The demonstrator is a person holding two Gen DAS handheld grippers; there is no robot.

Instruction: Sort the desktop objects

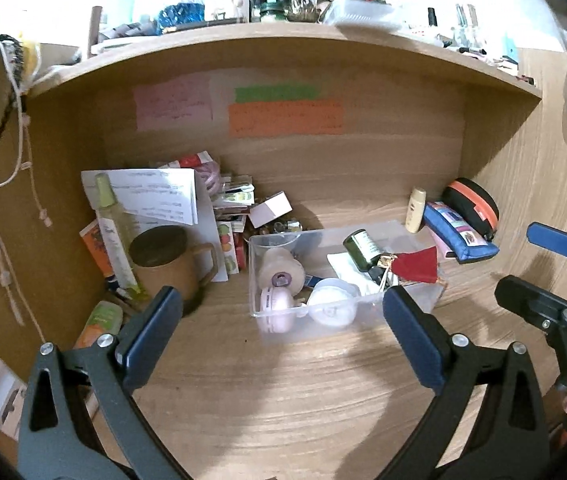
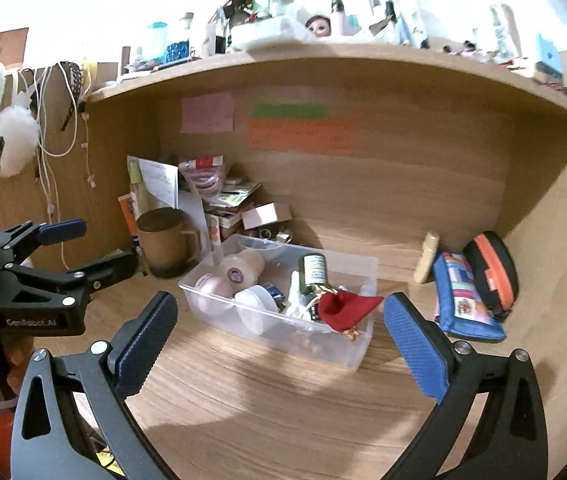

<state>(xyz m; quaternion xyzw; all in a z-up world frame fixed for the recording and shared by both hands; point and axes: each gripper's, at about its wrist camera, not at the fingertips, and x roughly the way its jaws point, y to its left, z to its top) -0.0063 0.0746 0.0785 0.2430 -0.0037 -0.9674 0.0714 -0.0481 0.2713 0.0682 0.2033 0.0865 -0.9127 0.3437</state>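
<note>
Both claws, left point(image 1: 279, 336) and right point(image 2: 279, 340), hung spread and empty before the clear plastic bin point(image 2: 357, 354), which held a green bottle point(image 2: 312, 273) and red pouch point(image 2: 343, 307). The blue pencil case point(image 2: 463, 304), cream tube point(image 2: 426, 257) and brown mug point(image 2: 165, 242) remained unsorted on the surface point(image 2: 283, 408).

Bare desk point(image 1: 283, 392) lay open before the clear bin point(image 1: 423, 298). The brown mug point(image 1: 167, 264) blocked the left side; the blue pouch point(image 1: 459, 236) blocked the right.
</note>
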